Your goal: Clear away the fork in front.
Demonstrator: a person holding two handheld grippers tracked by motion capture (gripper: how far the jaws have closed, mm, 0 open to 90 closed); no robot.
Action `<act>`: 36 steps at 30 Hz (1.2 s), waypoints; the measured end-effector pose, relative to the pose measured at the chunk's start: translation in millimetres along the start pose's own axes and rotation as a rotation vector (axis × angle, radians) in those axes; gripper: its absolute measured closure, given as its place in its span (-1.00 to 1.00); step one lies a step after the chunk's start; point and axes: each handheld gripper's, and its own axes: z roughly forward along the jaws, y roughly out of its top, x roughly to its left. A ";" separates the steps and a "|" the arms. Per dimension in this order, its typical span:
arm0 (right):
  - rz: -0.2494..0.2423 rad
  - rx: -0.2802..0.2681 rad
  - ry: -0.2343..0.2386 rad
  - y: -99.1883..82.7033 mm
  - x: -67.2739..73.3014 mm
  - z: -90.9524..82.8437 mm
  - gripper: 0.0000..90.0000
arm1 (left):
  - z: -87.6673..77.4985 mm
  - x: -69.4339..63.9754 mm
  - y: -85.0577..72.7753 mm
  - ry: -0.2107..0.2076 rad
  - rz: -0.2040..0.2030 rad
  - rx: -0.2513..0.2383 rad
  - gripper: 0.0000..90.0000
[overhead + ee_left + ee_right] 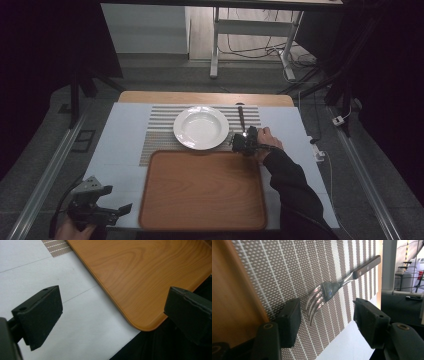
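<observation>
The right claw (325,322) hangs spread around the fork (322,296) tines, not yet pinching; grasping and lifting remain ahead.

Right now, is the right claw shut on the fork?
No, open: the right claw brackets the fork tines with gaps on both sides.

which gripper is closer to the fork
Right. The right gripper has its open jaws around the fork tines; the left gripper hangs far off, at the tray's near corner.
</observation>
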 end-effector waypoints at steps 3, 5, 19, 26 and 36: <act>-0.010 -0.005 -0.013 0.0 1.8 2.1 0.05 | 0.1 -0.1 0.1 0.000 0.001 0.001 -0.95; -0.017 -0.026 0.001 -0.2 2.7 4.3 0.14 | 0.1 -0.2 0.0 0.001 0.001 0.000 -0.95; -0.090 -0.018 -0.041 0.9 18.0 7.2 0.93 | 0.4 -0.4 0.0 0.003 0.003 0.001 -0.95; -0.093 -0.038 -0.089 0.1 14.1 0.7 0.98 | 0.4 -0.5 0.0 0.003 0.004 0.001 -0.95; -0.041 -0.062 -0.095 -5.6 8.7 -20.1 0.98 | 0.4 -0.4 0.1 0.003 0.003 0.001 -0.95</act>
